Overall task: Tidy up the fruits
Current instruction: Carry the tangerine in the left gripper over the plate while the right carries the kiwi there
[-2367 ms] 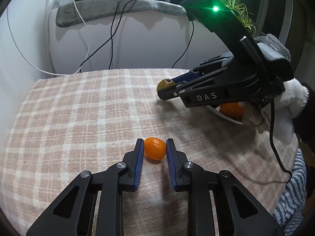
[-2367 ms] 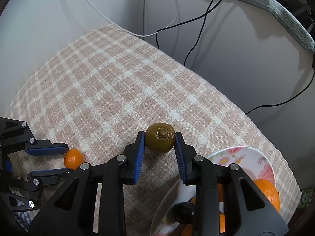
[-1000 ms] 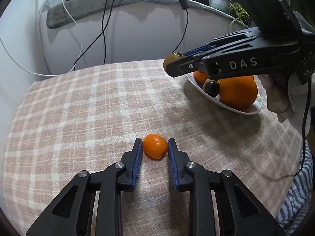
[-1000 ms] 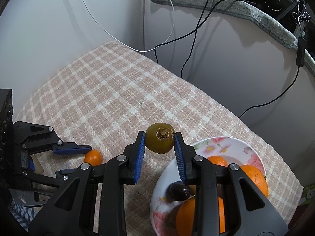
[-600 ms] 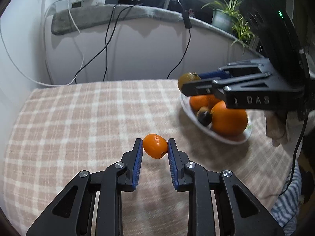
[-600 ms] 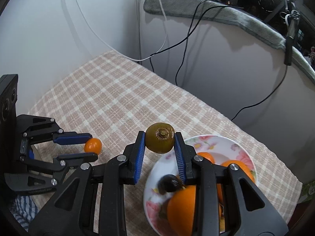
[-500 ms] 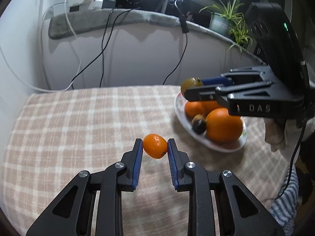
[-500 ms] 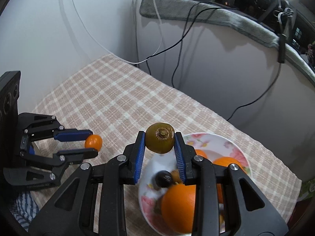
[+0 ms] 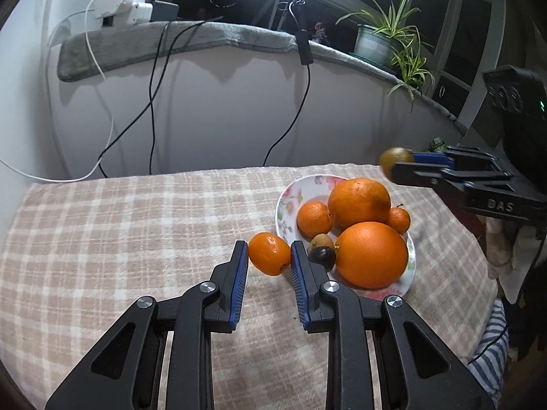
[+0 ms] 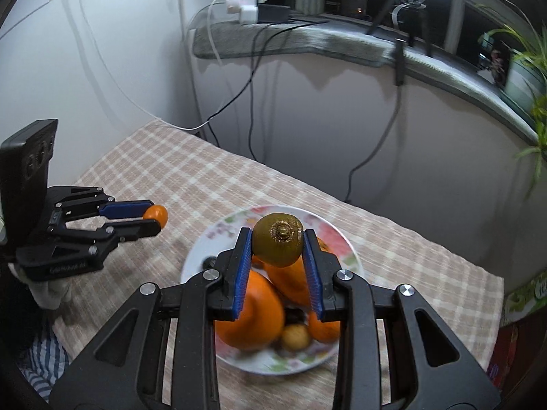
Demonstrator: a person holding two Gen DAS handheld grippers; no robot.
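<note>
My left gripper (image 9: 269,254) is shut on a small orange kumquat (image 9: 269,253), held in the air just left of the floral plate (image 9: 290,201). The plate carries two big oranges (image 9: 371,254), smaller mandarins and a dark little fruit (image 9: 321,251). From the right wrist view, my right gripper (image 10: 277,239) is shut on a green-brown kiwi (image 10: 278,237), hovering over the plate (image 10: 212,239). The left gripper (image 10: 150,218) with its kumquat (image 10: 156,214) shows at the left there. In the left wrist view the right gripper (image 9: 398,167) holds the kiwi (image 9: 395,160) above the plate's far right side.
A checked beige cloth (image 9: 119,222) covers the table. Behind it rises a white wall with hanging cables (image 9: 154,102) and a grey padded ledge (image 9: 205,37) bearing chargers and a potted plant (image 9: 386,37). A striped cloth (image 9: 489,358) hangs off the table's right edge.
Both grippers have lifted their fruit off the table and carried it toward the plate; the kiwi now hangs over the plate and the kumquat sits beside its rim.
</note>
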